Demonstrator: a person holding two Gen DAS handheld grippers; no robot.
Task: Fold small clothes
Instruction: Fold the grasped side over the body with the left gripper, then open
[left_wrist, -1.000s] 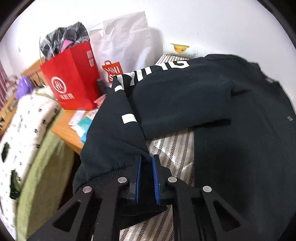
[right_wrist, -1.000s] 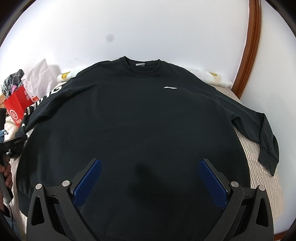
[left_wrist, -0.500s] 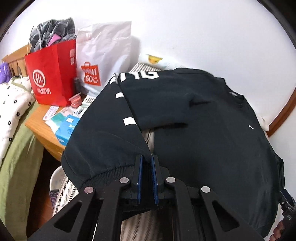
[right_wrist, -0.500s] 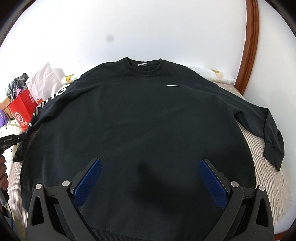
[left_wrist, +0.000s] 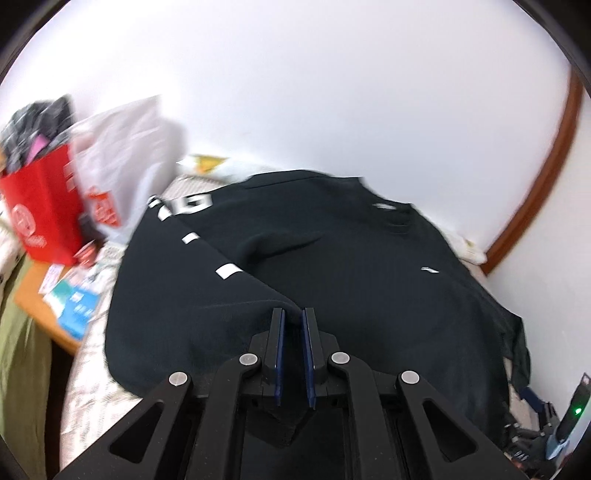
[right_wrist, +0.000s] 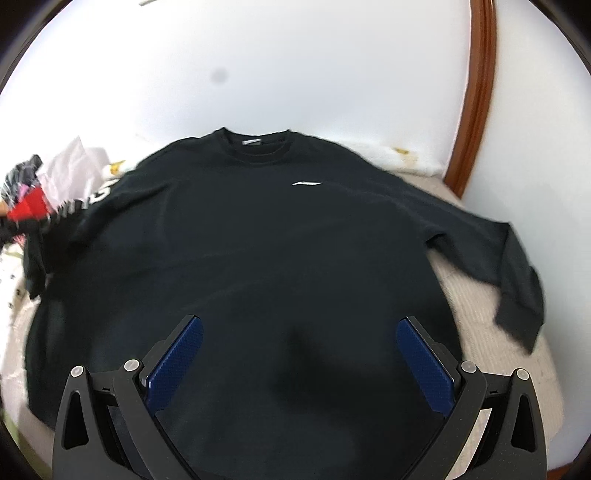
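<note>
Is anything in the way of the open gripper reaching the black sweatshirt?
Nothing visible. The right gripper hangs open just above the black sweatshirt, with only air between them. The left gripper is already shut on the printed sleeve.

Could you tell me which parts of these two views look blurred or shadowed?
Left wrist view: the red bag and white bag are smeared by motion blur, while the left gripper, pinching the sweatshirt sleeve, is sharp. Right wrist view: mostly sharp; the open right gripper casts a dark shadow on the black sweatshirt; clutter at the left edge is blurred.
</note>
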